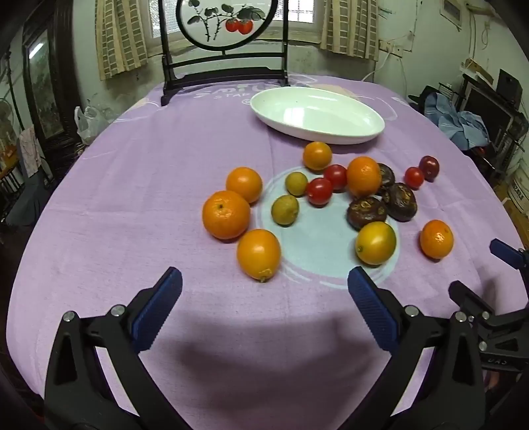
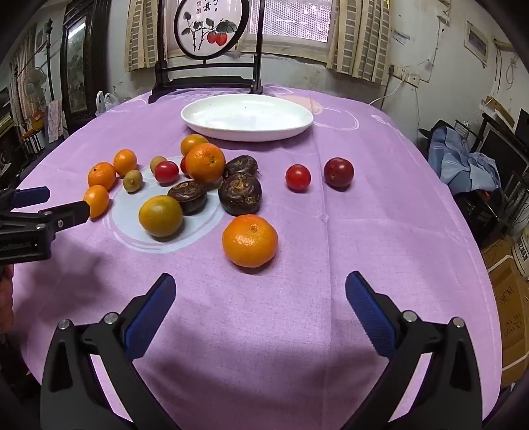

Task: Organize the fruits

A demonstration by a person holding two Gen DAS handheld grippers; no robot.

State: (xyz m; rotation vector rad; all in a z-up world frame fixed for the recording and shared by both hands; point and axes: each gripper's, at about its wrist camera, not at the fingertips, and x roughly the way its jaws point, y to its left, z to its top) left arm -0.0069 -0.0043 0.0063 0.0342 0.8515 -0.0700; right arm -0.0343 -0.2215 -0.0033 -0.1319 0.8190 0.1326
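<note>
Several fruits lie loose on the purple tablecloth: oranges, small green-yellow fruits, red tomatoes and dark brown fruits. In the left wrist view my left gripper stands open and empty, just short of an orange. An empty white oval dish sits at the far side. In the right wrist view my right gripper is open and empty, right in front of a mandarin. A tomato and a dark red plum lie apart on the right, before the dish.
A dark wooden stand with a round painted panel rises behind the dish at the table's far edge. The left gripper reaches in from the left of the right wrist view. Clutter and boxes line the room's right side.
</note>
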